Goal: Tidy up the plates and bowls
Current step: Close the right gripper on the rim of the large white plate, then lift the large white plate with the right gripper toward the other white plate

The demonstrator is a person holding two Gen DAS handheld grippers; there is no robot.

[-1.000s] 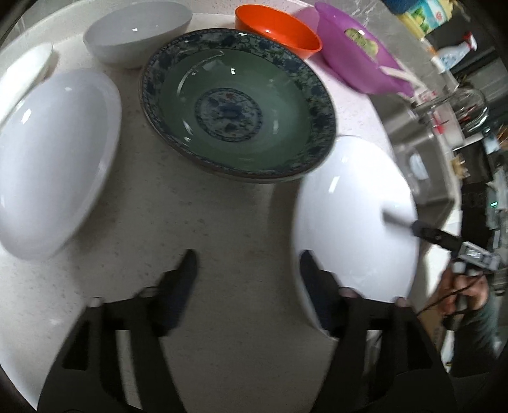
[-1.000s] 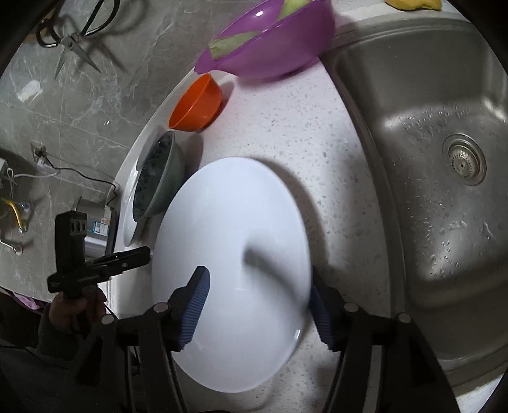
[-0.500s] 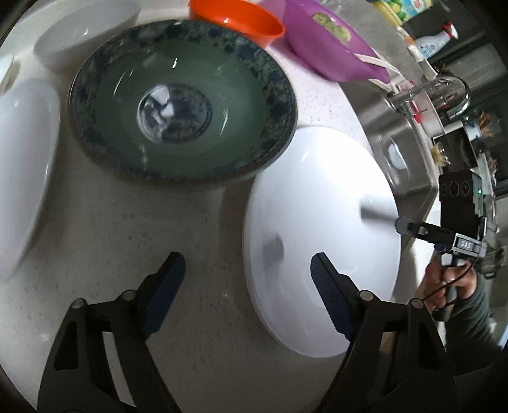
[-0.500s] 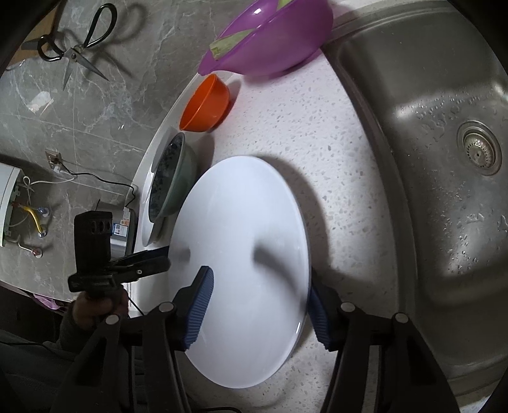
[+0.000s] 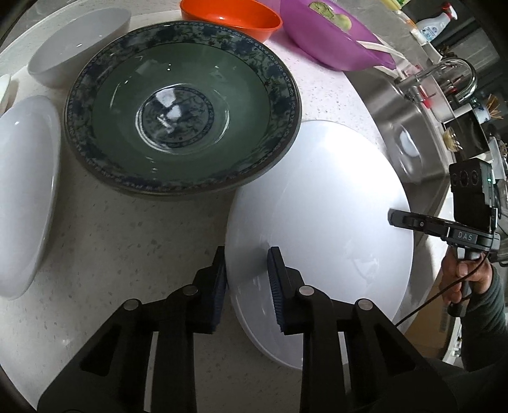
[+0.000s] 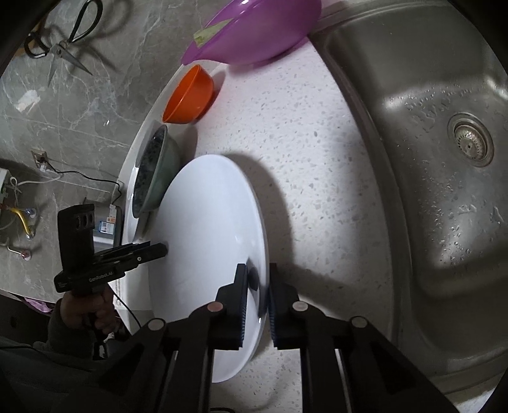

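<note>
The white plate (image 5: 320, 228) lies on the speckled counter (image 5: 133, 254), between the green bowl (image 5: 182, 108) and the steel sink (image 6: 428, 190). Its far edge sits just beside the rim of the green bowl, possibly touching it. Both tools have just been closing on this plate, and each now pinches its rim from an opposite side.

The left gripper (image 5: 247, 279) grips the near edge, one blue pad outside the rim and the other on the plate's upper face. The right gripper (image 6: 257, 301) clamps the edge nearest the sink, its jaws drawn close together with the thin rim between them. In the right wrist view the plate looks tilted, its sink side raised a little, though the fisheye makes this hard to judge.

Behind the green bowl stand an orange bowl (image 5: 230, 17) and a purple bowl (image 5: 330, 38). A grey-white bowl (image 5: 76, 41) sits at the far left, and another white plate (image 5: 25, 193) lies well apart to the left. A pair of scissors (image 6: 63, 44) lies on the floor beyond the counter
</note>
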